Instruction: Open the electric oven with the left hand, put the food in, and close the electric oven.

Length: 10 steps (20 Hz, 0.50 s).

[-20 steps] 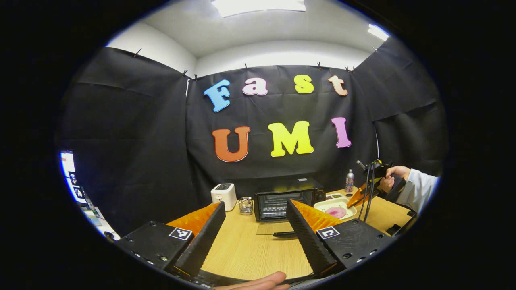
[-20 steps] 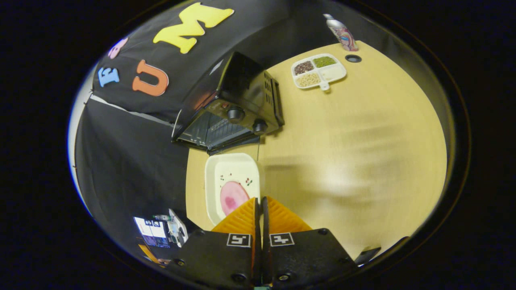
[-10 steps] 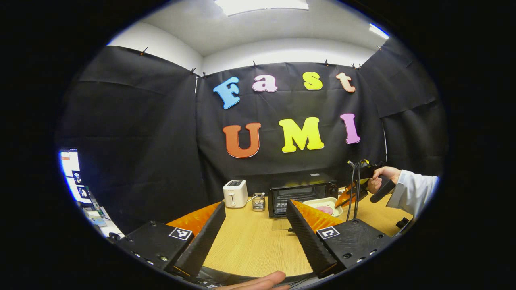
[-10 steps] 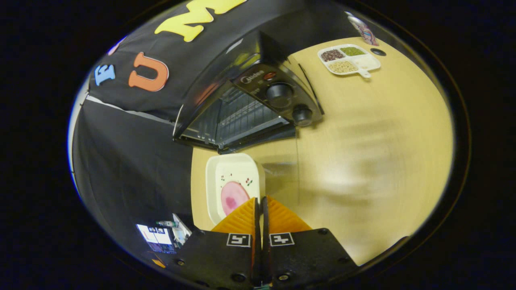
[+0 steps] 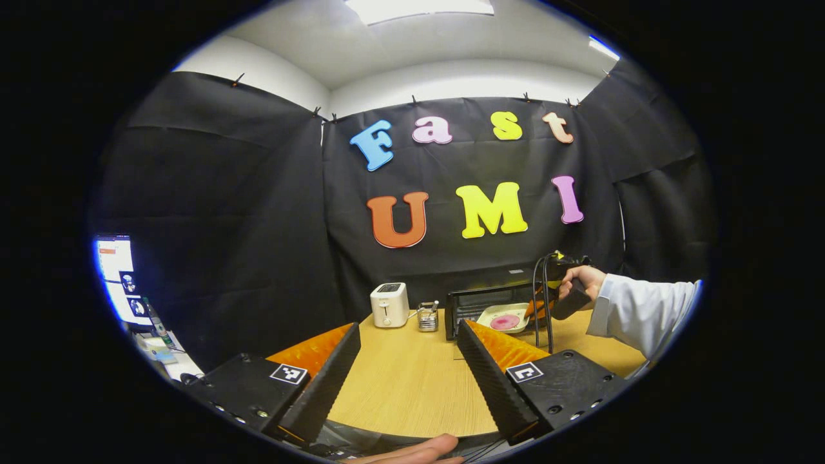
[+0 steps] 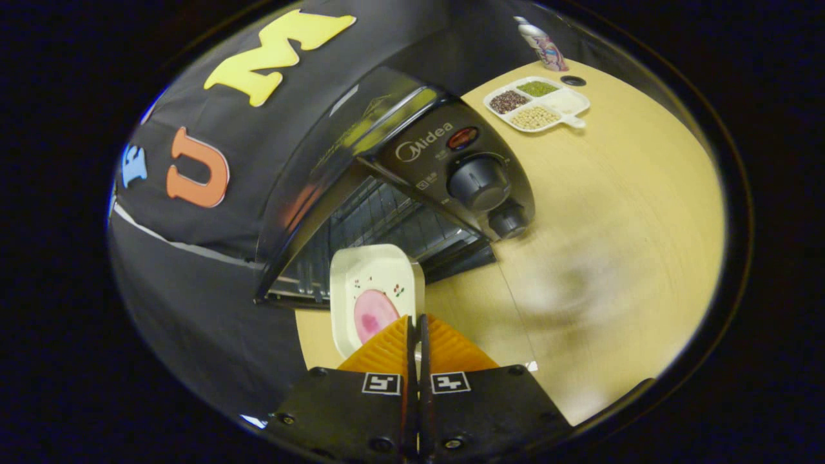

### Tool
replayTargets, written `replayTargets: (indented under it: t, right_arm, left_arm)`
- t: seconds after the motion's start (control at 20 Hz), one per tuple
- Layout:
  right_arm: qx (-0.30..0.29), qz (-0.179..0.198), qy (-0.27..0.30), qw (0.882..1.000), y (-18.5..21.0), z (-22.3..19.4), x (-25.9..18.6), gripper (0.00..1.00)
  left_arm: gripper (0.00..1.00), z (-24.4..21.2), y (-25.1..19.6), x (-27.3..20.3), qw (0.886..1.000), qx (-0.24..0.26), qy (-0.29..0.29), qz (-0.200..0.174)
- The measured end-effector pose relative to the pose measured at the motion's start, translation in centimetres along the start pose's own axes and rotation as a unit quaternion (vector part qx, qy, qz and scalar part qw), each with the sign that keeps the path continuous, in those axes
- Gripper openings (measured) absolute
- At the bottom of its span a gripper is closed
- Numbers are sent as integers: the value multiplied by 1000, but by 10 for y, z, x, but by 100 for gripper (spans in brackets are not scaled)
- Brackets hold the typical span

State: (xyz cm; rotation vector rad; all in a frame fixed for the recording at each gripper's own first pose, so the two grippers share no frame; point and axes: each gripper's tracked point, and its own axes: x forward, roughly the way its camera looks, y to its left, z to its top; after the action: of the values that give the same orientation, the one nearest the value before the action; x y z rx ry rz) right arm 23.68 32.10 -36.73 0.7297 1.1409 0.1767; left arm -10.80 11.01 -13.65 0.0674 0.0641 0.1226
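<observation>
- On the wooden table [image 5: 399, 386], toward the back by the black cloth wall: black electric oven [image 6: 412, 187], door down, wire rack bared inside, two knobs [image 6: 480, 182] on its front panel at the right gripper view's near side.
- In front of the oven mouth, held up off the table: cream tray [image 6: 377, 283] bearing a round pink slice of food [image 6: 372, 314], far edge over the lowered door; same tray [image 5: 503, 318] seen small in the left gripper view, just before the oven [image 5: 474, 303].
- At the tray's near rim: right gripper [image 6: 416, 328], fingers closed tight together on the rim, tray sticking out to one side; seen from afar in the left gripper view too [image 5: 538, 308], gripped by a hand [image 5: 580, 283] in a white sleeve [image 5: 638, 309].
- Low over the table's near part, well back from the oven: left gripper [image 5: 407, 348], spread wide, nothing between its fingers.
- Left of the oven: white toaster [image 5: 388, 305], then a small wire holder [image 5: 426, 317] between the two.
- Far on the table beyond the oven: white divided dish [image 6: 538, 106] of beans and grains, a bottle [image 6: 541, 45] just behind it.
</observation>
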Motion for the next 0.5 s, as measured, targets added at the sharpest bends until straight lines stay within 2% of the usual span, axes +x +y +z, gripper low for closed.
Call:
replayTargets:
  t: [0.2,0.25,0.35,0.4,0.5]
  right_arm:
    - [90,28,-44,995,19,7,31,4]
    - [118,30,-68,990,19,12,37,2]
    - [163,39,-119,979,22,25,47,4]
    - [179,44,-140,973,22,30,51,1]
    - [205,56,-164,963,25,34,62,4]
  left_arm:
    - [96,-14,17,6,1000,-21,9,13]
    - [96,-18,20,7,1000,-24,12,15]
    - [96,-19,22,6,1000,-20,7,20]
    - [96,-21,21,6,1000,-17,8,18]
    - [96,-25,16,9,1000,-17,15,9]
